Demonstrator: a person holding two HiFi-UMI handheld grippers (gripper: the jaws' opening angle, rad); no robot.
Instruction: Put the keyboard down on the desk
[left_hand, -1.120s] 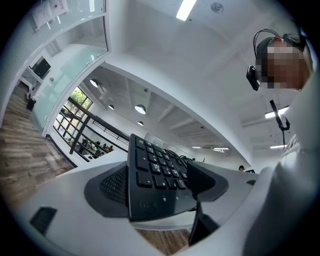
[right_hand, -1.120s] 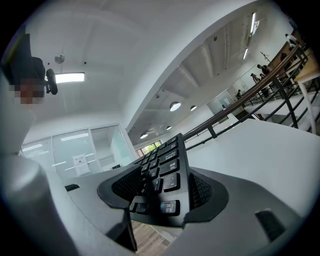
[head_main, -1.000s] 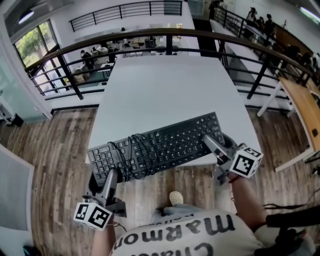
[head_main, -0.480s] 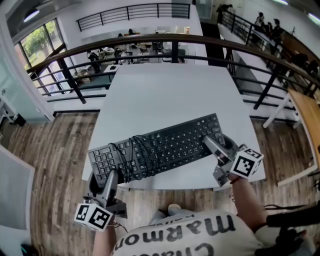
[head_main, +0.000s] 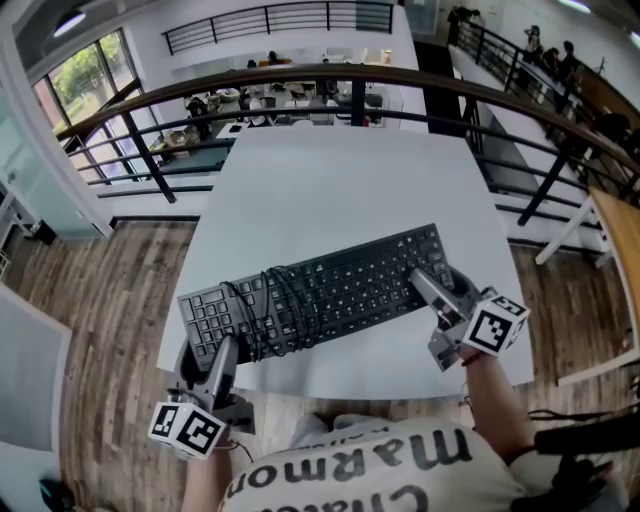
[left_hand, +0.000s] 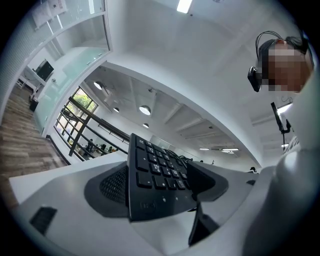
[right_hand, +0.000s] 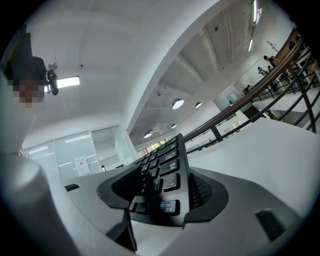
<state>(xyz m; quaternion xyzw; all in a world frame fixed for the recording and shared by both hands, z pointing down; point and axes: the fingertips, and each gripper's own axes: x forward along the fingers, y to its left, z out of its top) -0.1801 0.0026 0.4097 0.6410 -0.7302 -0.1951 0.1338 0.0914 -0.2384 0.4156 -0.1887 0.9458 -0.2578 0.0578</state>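
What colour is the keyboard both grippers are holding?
Black: the keyboard is black all over, and the cable wound across it is black too. It shows best in the head view.

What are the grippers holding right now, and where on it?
The keyboard, by its two short ends: left gripper clamps the number-pad end, right gripper the opposite end.

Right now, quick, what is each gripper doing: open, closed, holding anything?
Left gripper: jaws closed on the black computer keyboard, at its left end.
Right gripper: jaws closed on the same keyboard's right end.
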